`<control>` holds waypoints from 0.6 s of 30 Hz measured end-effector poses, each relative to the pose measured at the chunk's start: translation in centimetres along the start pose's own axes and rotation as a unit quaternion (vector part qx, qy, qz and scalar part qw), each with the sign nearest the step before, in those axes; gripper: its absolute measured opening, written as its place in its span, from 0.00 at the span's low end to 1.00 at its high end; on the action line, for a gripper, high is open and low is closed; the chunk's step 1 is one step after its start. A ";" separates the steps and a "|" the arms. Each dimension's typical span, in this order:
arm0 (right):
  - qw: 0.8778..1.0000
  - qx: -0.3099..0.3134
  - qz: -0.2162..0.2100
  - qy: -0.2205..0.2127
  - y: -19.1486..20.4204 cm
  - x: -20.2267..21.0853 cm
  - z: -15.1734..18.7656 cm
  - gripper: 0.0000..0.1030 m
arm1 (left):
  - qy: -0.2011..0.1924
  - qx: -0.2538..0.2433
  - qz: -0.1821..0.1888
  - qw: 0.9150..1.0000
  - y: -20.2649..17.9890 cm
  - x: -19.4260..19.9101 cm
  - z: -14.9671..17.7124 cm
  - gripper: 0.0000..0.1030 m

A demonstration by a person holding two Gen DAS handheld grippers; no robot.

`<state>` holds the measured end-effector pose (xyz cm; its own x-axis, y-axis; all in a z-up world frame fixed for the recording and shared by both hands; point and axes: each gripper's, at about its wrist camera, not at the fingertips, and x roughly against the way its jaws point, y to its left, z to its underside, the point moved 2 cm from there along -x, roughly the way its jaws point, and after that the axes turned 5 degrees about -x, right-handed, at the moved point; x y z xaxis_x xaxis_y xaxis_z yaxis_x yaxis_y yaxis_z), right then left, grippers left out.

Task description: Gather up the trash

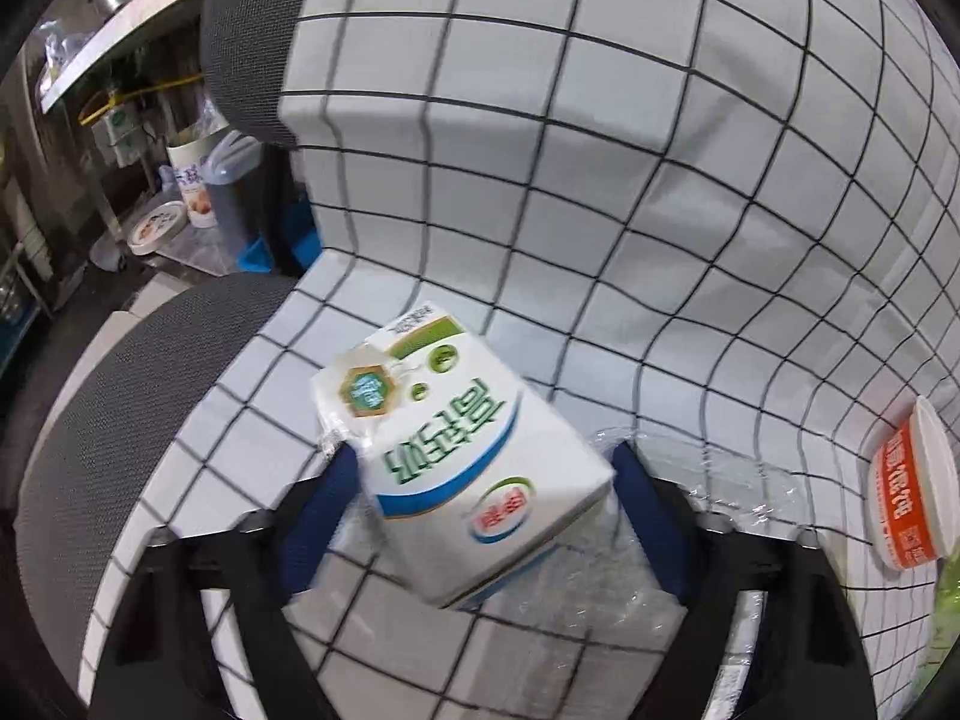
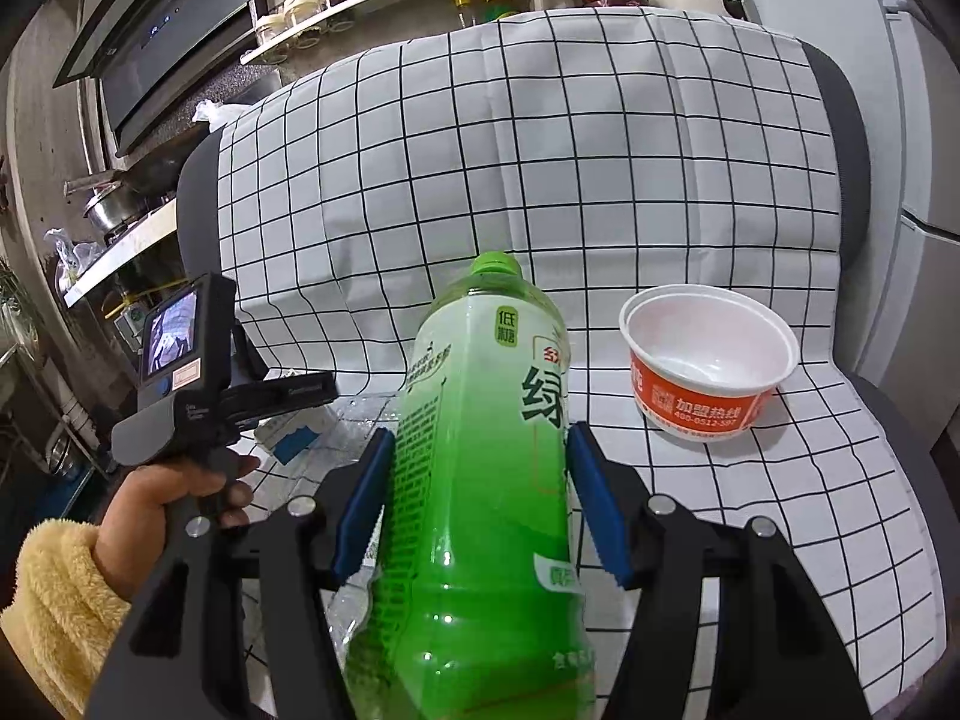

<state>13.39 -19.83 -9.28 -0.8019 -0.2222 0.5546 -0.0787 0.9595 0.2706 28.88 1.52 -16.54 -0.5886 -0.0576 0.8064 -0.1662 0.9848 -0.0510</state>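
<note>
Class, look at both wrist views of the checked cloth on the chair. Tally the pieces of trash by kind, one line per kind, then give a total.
Milk carton, in the left gripper: 1
Green drink bottle, in the right gripper: 1
Orange and white paper bowl: 1
Clear plastic wrap: 1
Total: 4

A chair (image 2: 852,120) is draped with a checked cloth (image 2: 540,180). On the seat, an orange bowl (image 2: 708,366) rests right of the right gripper; crumpled clear plastic (image 1: 708,480) is spread beneath the left gripper.
</note>
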 end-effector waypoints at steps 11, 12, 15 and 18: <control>1.000 0.002 0.005 -0.028 0.6 5.0 1.3 0.57 | -0.058 -0.047 0.056 0.996 4.0 6.6 3.9 0.11; 1.000 0.002 0.006 -0.029 0.6 5.4 1.5 0.57 | -0.062 -0.051 0.058 0.995 4.6 7.3 4.6 0.13; 0.999 0.001 0.008 -0.031 0.7 6.3 2.1 0.57 | -0.058 -0.048 0.062 0.995 5.9 8.5 6.1 0.48; 1.000 0.000 0.008 -0.030 0.9 6.6 2.5 0.57 | -0.069 -0.044 0.066 0.994 6.4 8.9 7.0 0.71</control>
<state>6.58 -20.00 -7.35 -0.8368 -0.1970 0.5109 -0.0663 0.9626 0.2626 17.00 6.16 -13.82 -0.7042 0.0570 0.7077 -0.0139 0.9955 -0.0940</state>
